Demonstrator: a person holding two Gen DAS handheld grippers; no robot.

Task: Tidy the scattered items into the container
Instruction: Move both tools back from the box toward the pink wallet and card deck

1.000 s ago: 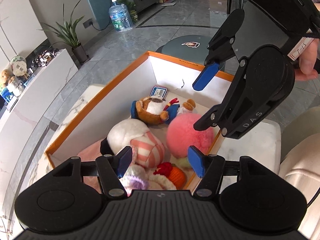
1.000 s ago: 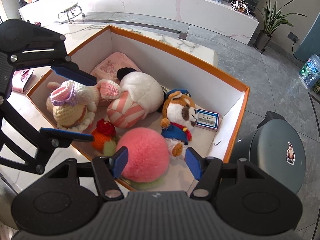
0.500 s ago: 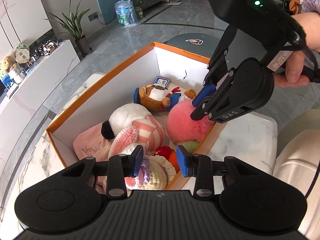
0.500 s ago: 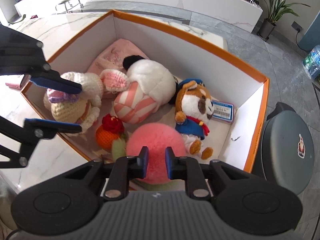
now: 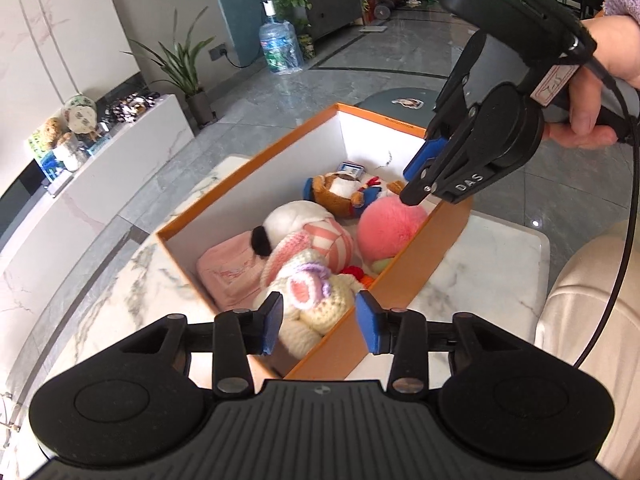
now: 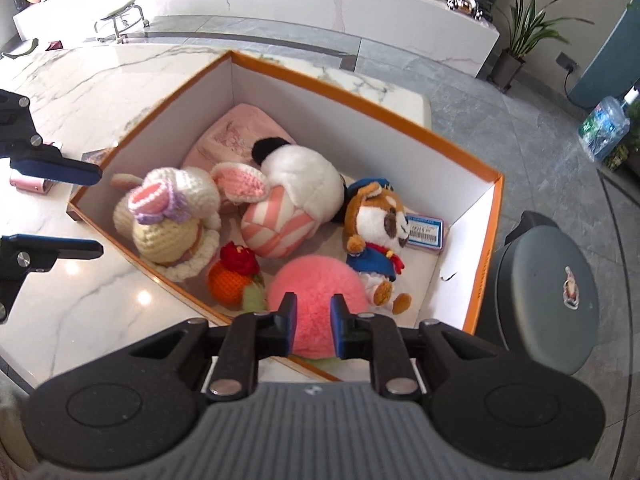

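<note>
I hold both claws above the orange-rimmed white cardboard box [image 6: 486, 236] on the marble table [image 6: 88, 92]. My left claw [image 5: 319, 322] is released, pads apart with nothing between them, over the box's near corner. My right claw [image 6: 313, 320] is nearly clenched, a narrow gap left, grasping nothing, above the fluffy pink plush ball [image 6: 316, 288] at the box's six o'clock. The crocheted cream bunny [image 6: 168, 228] lies at nine o'clock, the striped white plush [image 6: 292, 204] in the centre, the brown dog plush in blue [image 6: 376, 240] at three o'clock.

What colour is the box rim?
Orange, around white inner walls, on the box. It shows best in the right wrist view.
</note>
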